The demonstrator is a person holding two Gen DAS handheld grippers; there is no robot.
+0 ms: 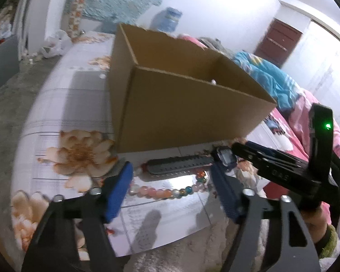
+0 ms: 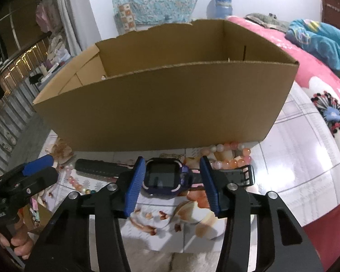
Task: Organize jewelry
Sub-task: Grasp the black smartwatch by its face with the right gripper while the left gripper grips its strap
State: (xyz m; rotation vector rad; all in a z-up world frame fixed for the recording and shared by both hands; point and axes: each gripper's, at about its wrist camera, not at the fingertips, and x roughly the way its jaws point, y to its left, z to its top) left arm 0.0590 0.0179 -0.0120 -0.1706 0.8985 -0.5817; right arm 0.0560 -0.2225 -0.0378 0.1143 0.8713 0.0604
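A dark blue smartwatch [image 2: 163, 176] with a black strap lies on the glossy floral table [image 2: 306, 170] just in front of an open cardboard box [image 2: 165, 108]. My right gripper [image 2: 172, 170] straddles the watch face; a small gap shows at the right pad, so it is open. In the left wrist view the strap [image 1: 176, 164] and a string of pink, white and blue beads [image 1: 161, 191] lie between the blue pads of my left gripper [image 1: 170, 176], which is open and not touching them. Peach beads [image 2: 233, 156] lie against the box's foot.
The box [image 1: 181, 113] fills the middle of the table and blocks the far side. A pink floral blanket [image 2: 317, 83] and a blue cloth [image 1: 267, 77] lie to the right. The table's near edge [image 1: 170, 242] runs close under both grippers.
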